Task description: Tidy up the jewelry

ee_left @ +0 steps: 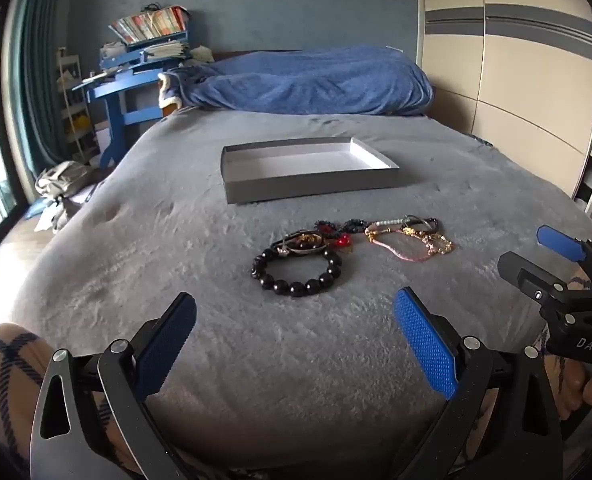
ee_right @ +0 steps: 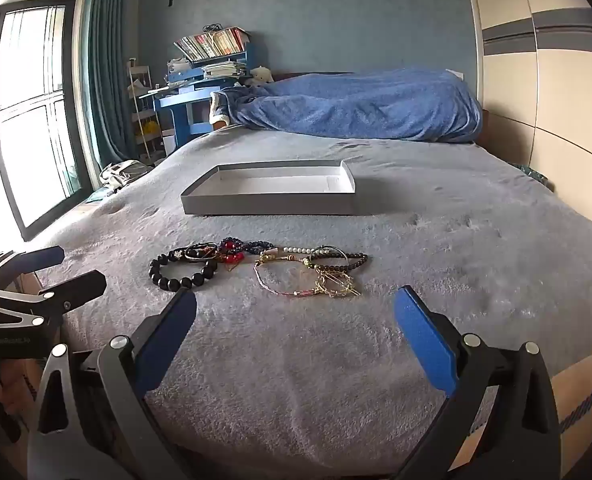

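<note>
Progress on the task appears nil: the shallow grey box (ee_left: 310, 170) lies empty on the grey bed cover (ee_left: 175, 240), white floor bare, no piece inside. All jewellery lies in a loose row on the cover, between the box and the grippers. The black bead bracelet (ee_left: 296, 274) is nearest the left gripper (ee_left: 296, 344); behind it a tangle of thin bangles (ee_left: 302, 242) touches its far side, with red beads (ee_left: 342, 240) beside that. The pink cord bracelet (ee_right: 283, 282), the gold chain bracelet (ee_right: 336, 282) and a pearl strand (ee_right: 300, 249) lie overlapped toward the right gripper (ee_right: 296, 344).

Both claws stand spread to full width, nothing between the pads, both short of the jewellery and angled down at the cover. Every piece remains to be moved.

Room for moving: open cover on all sides of the row and of the box; a clear gap separates the two. The box's low near wall is the only edge to clear. The bunched blue blanket (ee_left: 316, 80) lies well beyond. Overlapped pieces are likely to drag neighbours when lifted. The two grippers sit near one another, which I judge the main collision risk.
</note>
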Action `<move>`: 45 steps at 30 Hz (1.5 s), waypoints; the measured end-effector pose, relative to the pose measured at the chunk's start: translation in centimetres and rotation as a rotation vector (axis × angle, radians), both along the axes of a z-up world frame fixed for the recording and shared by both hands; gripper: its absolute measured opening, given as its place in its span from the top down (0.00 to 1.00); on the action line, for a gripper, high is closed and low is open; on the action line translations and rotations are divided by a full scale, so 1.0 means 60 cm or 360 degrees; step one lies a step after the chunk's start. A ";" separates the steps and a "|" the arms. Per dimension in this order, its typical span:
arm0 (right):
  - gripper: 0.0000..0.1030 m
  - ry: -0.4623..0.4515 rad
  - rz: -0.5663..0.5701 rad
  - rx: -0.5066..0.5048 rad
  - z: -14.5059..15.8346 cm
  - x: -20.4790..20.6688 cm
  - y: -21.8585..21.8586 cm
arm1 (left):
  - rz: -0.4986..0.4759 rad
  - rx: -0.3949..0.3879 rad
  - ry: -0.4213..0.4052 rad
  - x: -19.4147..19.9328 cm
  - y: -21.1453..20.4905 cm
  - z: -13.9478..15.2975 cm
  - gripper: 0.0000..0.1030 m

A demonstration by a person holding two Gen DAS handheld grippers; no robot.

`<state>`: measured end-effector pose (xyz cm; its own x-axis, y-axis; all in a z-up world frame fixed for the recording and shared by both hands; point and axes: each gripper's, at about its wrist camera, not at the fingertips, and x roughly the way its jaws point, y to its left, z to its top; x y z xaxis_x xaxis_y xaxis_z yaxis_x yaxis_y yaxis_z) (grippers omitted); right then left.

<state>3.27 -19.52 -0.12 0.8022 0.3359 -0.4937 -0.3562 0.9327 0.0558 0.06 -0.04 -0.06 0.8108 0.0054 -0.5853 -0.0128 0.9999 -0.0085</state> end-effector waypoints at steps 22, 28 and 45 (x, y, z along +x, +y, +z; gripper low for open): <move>0.05 0.0014 -0.0004 0.0016 -0.005 0.005 0.004 | -0.0001 0.0012 0.0028 0.003 0.011 -0.013 0.05; 0.05 0.0015 0.0001 0.0013 -0.004 0.006 0.003 | 0.0001 0.0013 0.0031 0.009 0.008 -0.016 0.05; 0.05 0.0020 0.0003 0.0016 -0.009 0.006 0.007 | 0.0002 0.0014 0.0037 0.012 0.009 -0.017 0.05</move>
<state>3.65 -19.10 -0.68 0.7951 0.3424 -0.5005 -0.3572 0.9314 0.0698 0.75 0.52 -1.07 0.7968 0.0119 -0.6041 -0.0142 0.9999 0.0009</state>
